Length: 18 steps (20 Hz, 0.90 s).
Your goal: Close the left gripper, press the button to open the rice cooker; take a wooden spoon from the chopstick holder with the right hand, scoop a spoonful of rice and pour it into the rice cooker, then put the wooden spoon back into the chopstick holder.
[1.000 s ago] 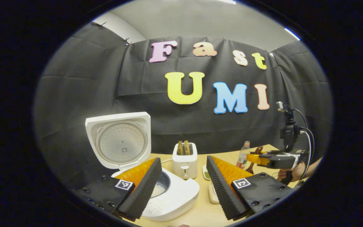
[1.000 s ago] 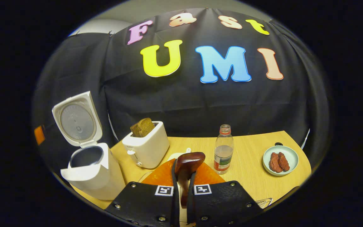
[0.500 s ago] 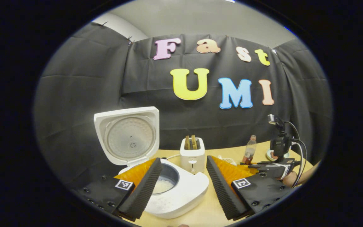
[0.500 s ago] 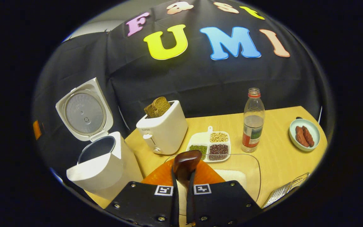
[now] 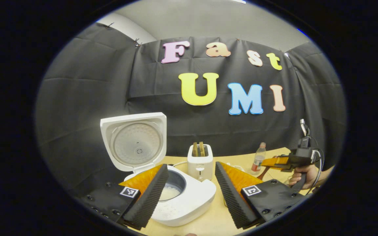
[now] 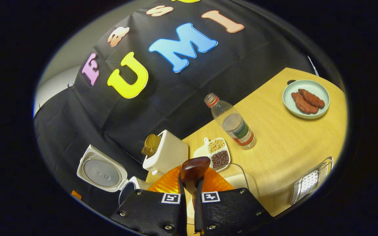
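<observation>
The white rice cooker (image 5: 176, 200) stands open with its lid (image 5: 135, 144) upright and white rice in the pot (image 5: 171, 191). My left gripper (image 5: 190, 193) hangs open just above and in front of it, holding nothing. At the far right a hand (image 5: 302, 175) holds my right gripper (image 5: 282, 162) over the table. In the right gripper view that gripper (image 6: 190, 183) is shut on the dark wooden spoon (image 6: 194, 168), rolled to one side above the glass dish of rice (image 6: 238, 180). The metal chopstick holder (image 6: 310, 180) sits at the lower right, the cooker (image 6: 107, 170) at the lower left.
A white toaster (image 6: 167, 154) with bread stands beside the cooker. A divided dish of beans (image 6: 217, 154), a plastic bottle (image 6: 233, 123) and a green plate (image 6: 305, 109) with sausages lie on the wooden table (image 6: 284, 137). Black cloth walls the back.
My right gripper has rolled sideways with the spoon, so the table now slants in its view, and it has drifted right and slightly up. The left gripper has hardly moved.
</observation>
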Tool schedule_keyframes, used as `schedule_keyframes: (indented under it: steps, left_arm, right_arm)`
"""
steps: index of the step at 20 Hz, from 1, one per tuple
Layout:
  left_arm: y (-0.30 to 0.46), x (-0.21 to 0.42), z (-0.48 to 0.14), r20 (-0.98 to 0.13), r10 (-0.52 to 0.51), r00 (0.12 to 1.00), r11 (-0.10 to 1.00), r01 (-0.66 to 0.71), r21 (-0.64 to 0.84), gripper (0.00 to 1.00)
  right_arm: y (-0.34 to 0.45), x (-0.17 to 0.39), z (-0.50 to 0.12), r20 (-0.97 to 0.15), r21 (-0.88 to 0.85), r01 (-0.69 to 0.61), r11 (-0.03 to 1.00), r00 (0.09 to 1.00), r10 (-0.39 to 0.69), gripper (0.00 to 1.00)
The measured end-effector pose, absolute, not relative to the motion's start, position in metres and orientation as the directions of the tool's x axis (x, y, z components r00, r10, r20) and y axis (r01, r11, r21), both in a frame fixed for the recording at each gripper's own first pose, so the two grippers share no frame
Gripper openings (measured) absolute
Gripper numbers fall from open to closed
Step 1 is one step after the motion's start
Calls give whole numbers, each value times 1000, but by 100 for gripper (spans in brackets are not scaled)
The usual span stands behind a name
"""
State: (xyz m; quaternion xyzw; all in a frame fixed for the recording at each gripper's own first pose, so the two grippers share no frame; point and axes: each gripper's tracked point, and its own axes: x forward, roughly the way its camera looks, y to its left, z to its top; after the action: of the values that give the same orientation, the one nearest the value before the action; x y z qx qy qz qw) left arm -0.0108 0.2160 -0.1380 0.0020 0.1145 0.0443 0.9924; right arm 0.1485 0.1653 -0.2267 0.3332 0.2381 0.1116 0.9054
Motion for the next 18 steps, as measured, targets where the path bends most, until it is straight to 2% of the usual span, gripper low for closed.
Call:
schedule_keyframes:
  steps: [4,9,12,13,18]
  left_arm:
    - [208,-8,-135,-216,71,974,997,-71,6,99]
    - [206,-13,-130,-205,70,976,998,-70,8,99]
    - [209,-21,-128,-199,70,978,997,-72,0,99]
    - [211,-24,-130,-200,70,977,997,-72,0,96]
    - [226,-36,-134,-207,71,976,997,-72,1,99]
  right_arm:
    - [136,148,-185,-280,716,-34,697,901,331,9]
    - [121,145,-140,-184,825,-39,564,925,333,9]
    - [130,146,-116,-131,872,-63,485,925,357,9]
    - [135,145,-111,-119,886,-69,458,921,370,9]
    - [175,144,-87,-60,927,-114,356,895,442,9]
